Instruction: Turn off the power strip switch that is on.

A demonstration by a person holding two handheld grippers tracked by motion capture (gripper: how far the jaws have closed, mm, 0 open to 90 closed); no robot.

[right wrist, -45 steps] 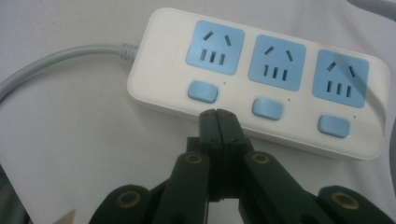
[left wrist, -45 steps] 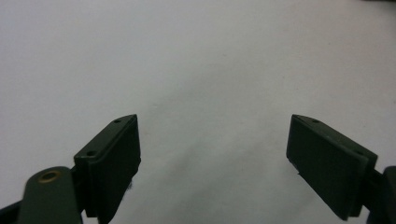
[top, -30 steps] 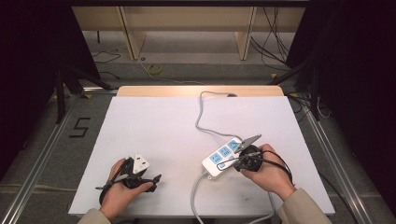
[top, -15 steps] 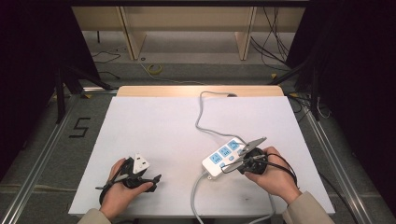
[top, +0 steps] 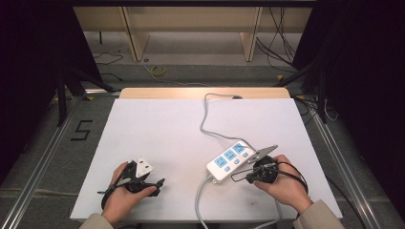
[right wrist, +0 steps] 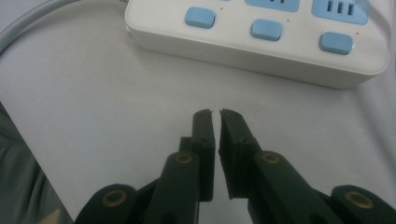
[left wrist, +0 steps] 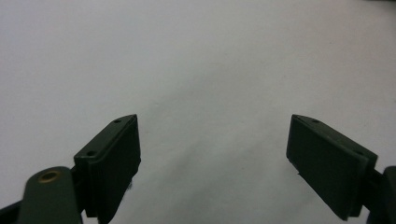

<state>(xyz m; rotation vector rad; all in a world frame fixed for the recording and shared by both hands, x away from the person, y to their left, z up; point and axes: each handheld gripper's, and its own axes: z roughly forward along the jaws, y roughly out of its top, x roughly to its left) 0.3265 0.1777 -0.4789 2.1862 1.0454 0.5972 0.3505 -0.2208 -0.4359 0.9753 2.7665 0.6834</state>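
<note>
We held a gripper in each hand over the white desk (top: 167, 129). The left gripper (left wrist: 212, 154) sat low over the desk's near left part, in our left hand (top: 125, 193). Its jaws stood wide apart with nothing between them, and ahead of them lay only bare white surface. From the high view a small white plate (top: 143, 166) showed on top of that gripper, and its cable trailed back toward us.

The right gripper (right wrist: 216, 113) was in our right hand (top: 282, 183) at the desk's near right part. Its jaws were pressed nearly together, a thin slit between the pads, and they held nothing. Just ahead of its tips, close but not touching, lay a white power strip (right wrist: 261, 42) with three blue switches (right wrist: 266, 29) facing the gripper and blue sockets beyond them. In the high view the strip (top: 230, 160) lay slantwise, just left of the right gripper (top: 248, 176), with the grey plate (top: 262, 153) atop that gripper pointing along the strip's far end.

The strip's grey cord (top: 198, 202) left its near end, left of the right gripper, and ran back off the desk's near edge. A second cord (top: 207, 119) curved away from the far end toward the desk's back edge. The two grippers were well apart.
</note>
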